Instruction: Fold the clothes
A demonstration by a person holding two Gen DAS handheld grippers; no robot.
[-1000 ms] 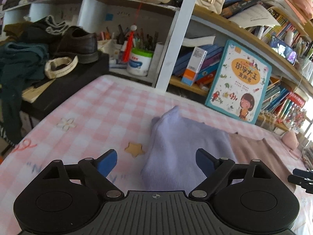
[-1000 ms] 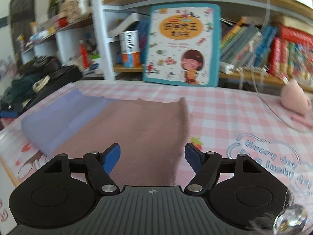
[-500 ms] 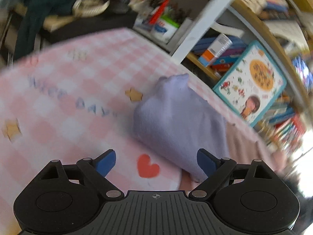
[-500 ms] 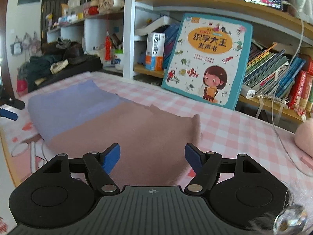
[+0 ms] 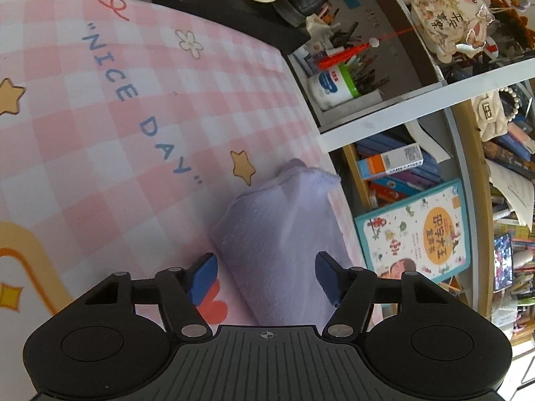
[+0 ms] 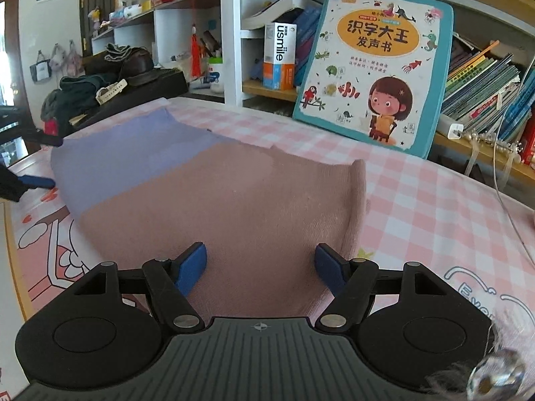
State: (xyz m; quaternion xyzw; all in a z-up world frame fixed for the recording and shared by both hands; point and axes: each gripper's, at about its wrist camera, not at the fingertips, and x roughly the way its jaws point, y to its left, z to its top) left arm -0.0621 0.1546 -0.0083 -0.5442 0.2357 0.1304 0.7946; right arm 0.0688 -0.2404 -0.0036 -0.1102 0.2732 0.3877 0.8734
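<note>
Cloth (image 6: 214, 197) lies flat on the pink checked table (image 5: 100, 127), its lilac end to the left and its tan end to the right. Your left gripper (image 5: 265, 275) is closing around the near lilac corner, with the pads not yet pressing. Your right gripper (image 6: 260, 269) stands apart over the near tan edge. You are taking hold; next, pinch both corners and lift evenly.

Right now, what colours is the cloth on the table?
Lavender at one end, dusty pink-brown at the other; cloth shows best in right wrist view.
</note>
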